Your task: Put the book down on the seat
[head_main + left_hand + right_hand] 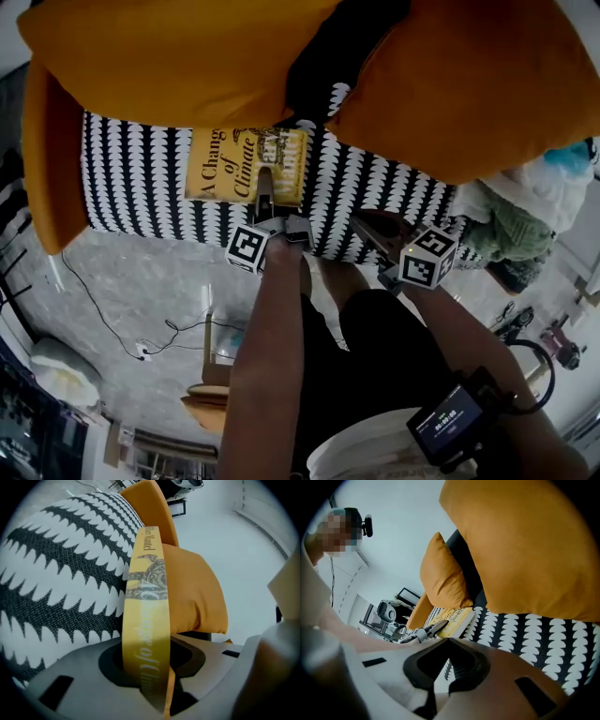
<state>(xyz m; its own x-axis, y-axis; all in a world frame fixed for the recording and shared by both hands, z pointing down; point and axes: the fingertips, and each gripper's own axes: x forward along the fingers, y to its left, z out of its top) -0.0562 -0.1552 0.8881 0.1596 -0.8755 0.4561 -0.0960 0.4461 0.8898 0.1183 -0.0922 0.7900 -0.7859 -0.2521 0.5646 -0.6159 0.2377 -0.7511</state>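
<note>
A yellow book (pixel 246 166) lies flat on the black-and-white patterned seat (pixel 141 178), title side up. My left gripper (pixel 265 195) reaches over the seat's front edge and is shut on the book's near edge. In the left gripper view the book's spine (pixel 147 616) runs straight out from between the jaws, with the seat (pixel 56 573) to its left. My right gripper (pixel 364 227) hovers at the seat's front edge, to the right of the book, shut and holding nothing. The right gripper view shows the book (pixel 452 620) with the left gripper's fingers (pixel 426 631) on it.
Two big orange cushions (pixel 178 56) (pixel 469 84) lean on the backrest behind the book. An orange armrest (pixel 52 159) borders the seat's left side. A cable (pixel 112 319) lies on the grey floor. A pile of cloth (pixel 516 225) sits to the right.
</note>
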